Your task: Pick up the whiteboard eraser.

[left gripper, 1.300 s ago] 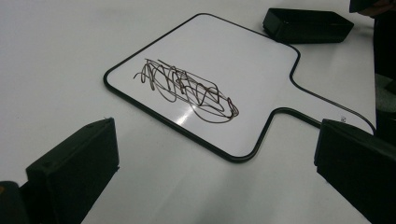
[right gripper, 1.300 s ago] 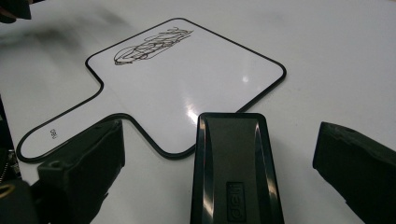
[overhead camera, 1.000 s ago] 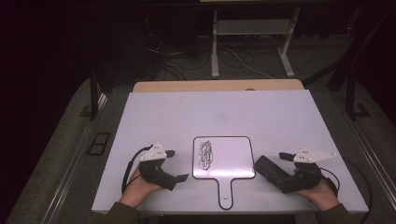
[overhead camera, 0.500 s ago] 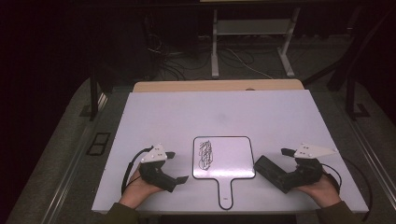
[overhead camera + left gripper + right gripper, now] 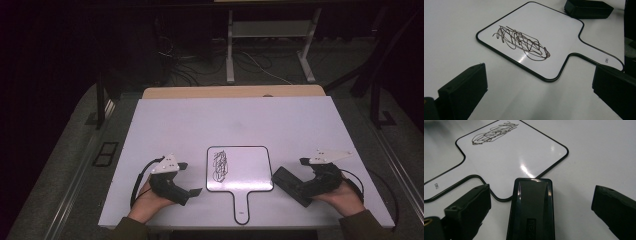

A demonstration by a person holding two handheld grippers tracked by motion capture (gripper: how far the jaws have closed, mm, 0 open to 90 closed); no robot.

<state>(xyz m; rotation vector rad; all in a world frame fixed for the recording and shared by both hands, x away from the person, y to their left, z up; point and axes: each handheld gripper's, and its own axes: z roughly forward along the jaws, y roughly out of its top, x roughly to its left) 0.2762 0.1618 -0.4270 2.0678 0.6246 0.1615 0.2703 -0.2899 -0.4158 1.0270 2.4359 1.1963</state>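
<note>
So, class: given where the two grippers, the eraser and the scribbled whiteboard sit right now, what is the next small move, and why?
Probably close the right gripper on the black eraser. Its jaws stand open on either side of the eraser, not yet touching it. The scribble on the whiteboard is unerased, and the left gripper rests open beside the board, holding nothing.

A white table (image 5: 310, 120) stands in a dim room, cables (image 5: 250, 62) seemingly strewn on the floor (image 5: 60, 165).
</note>
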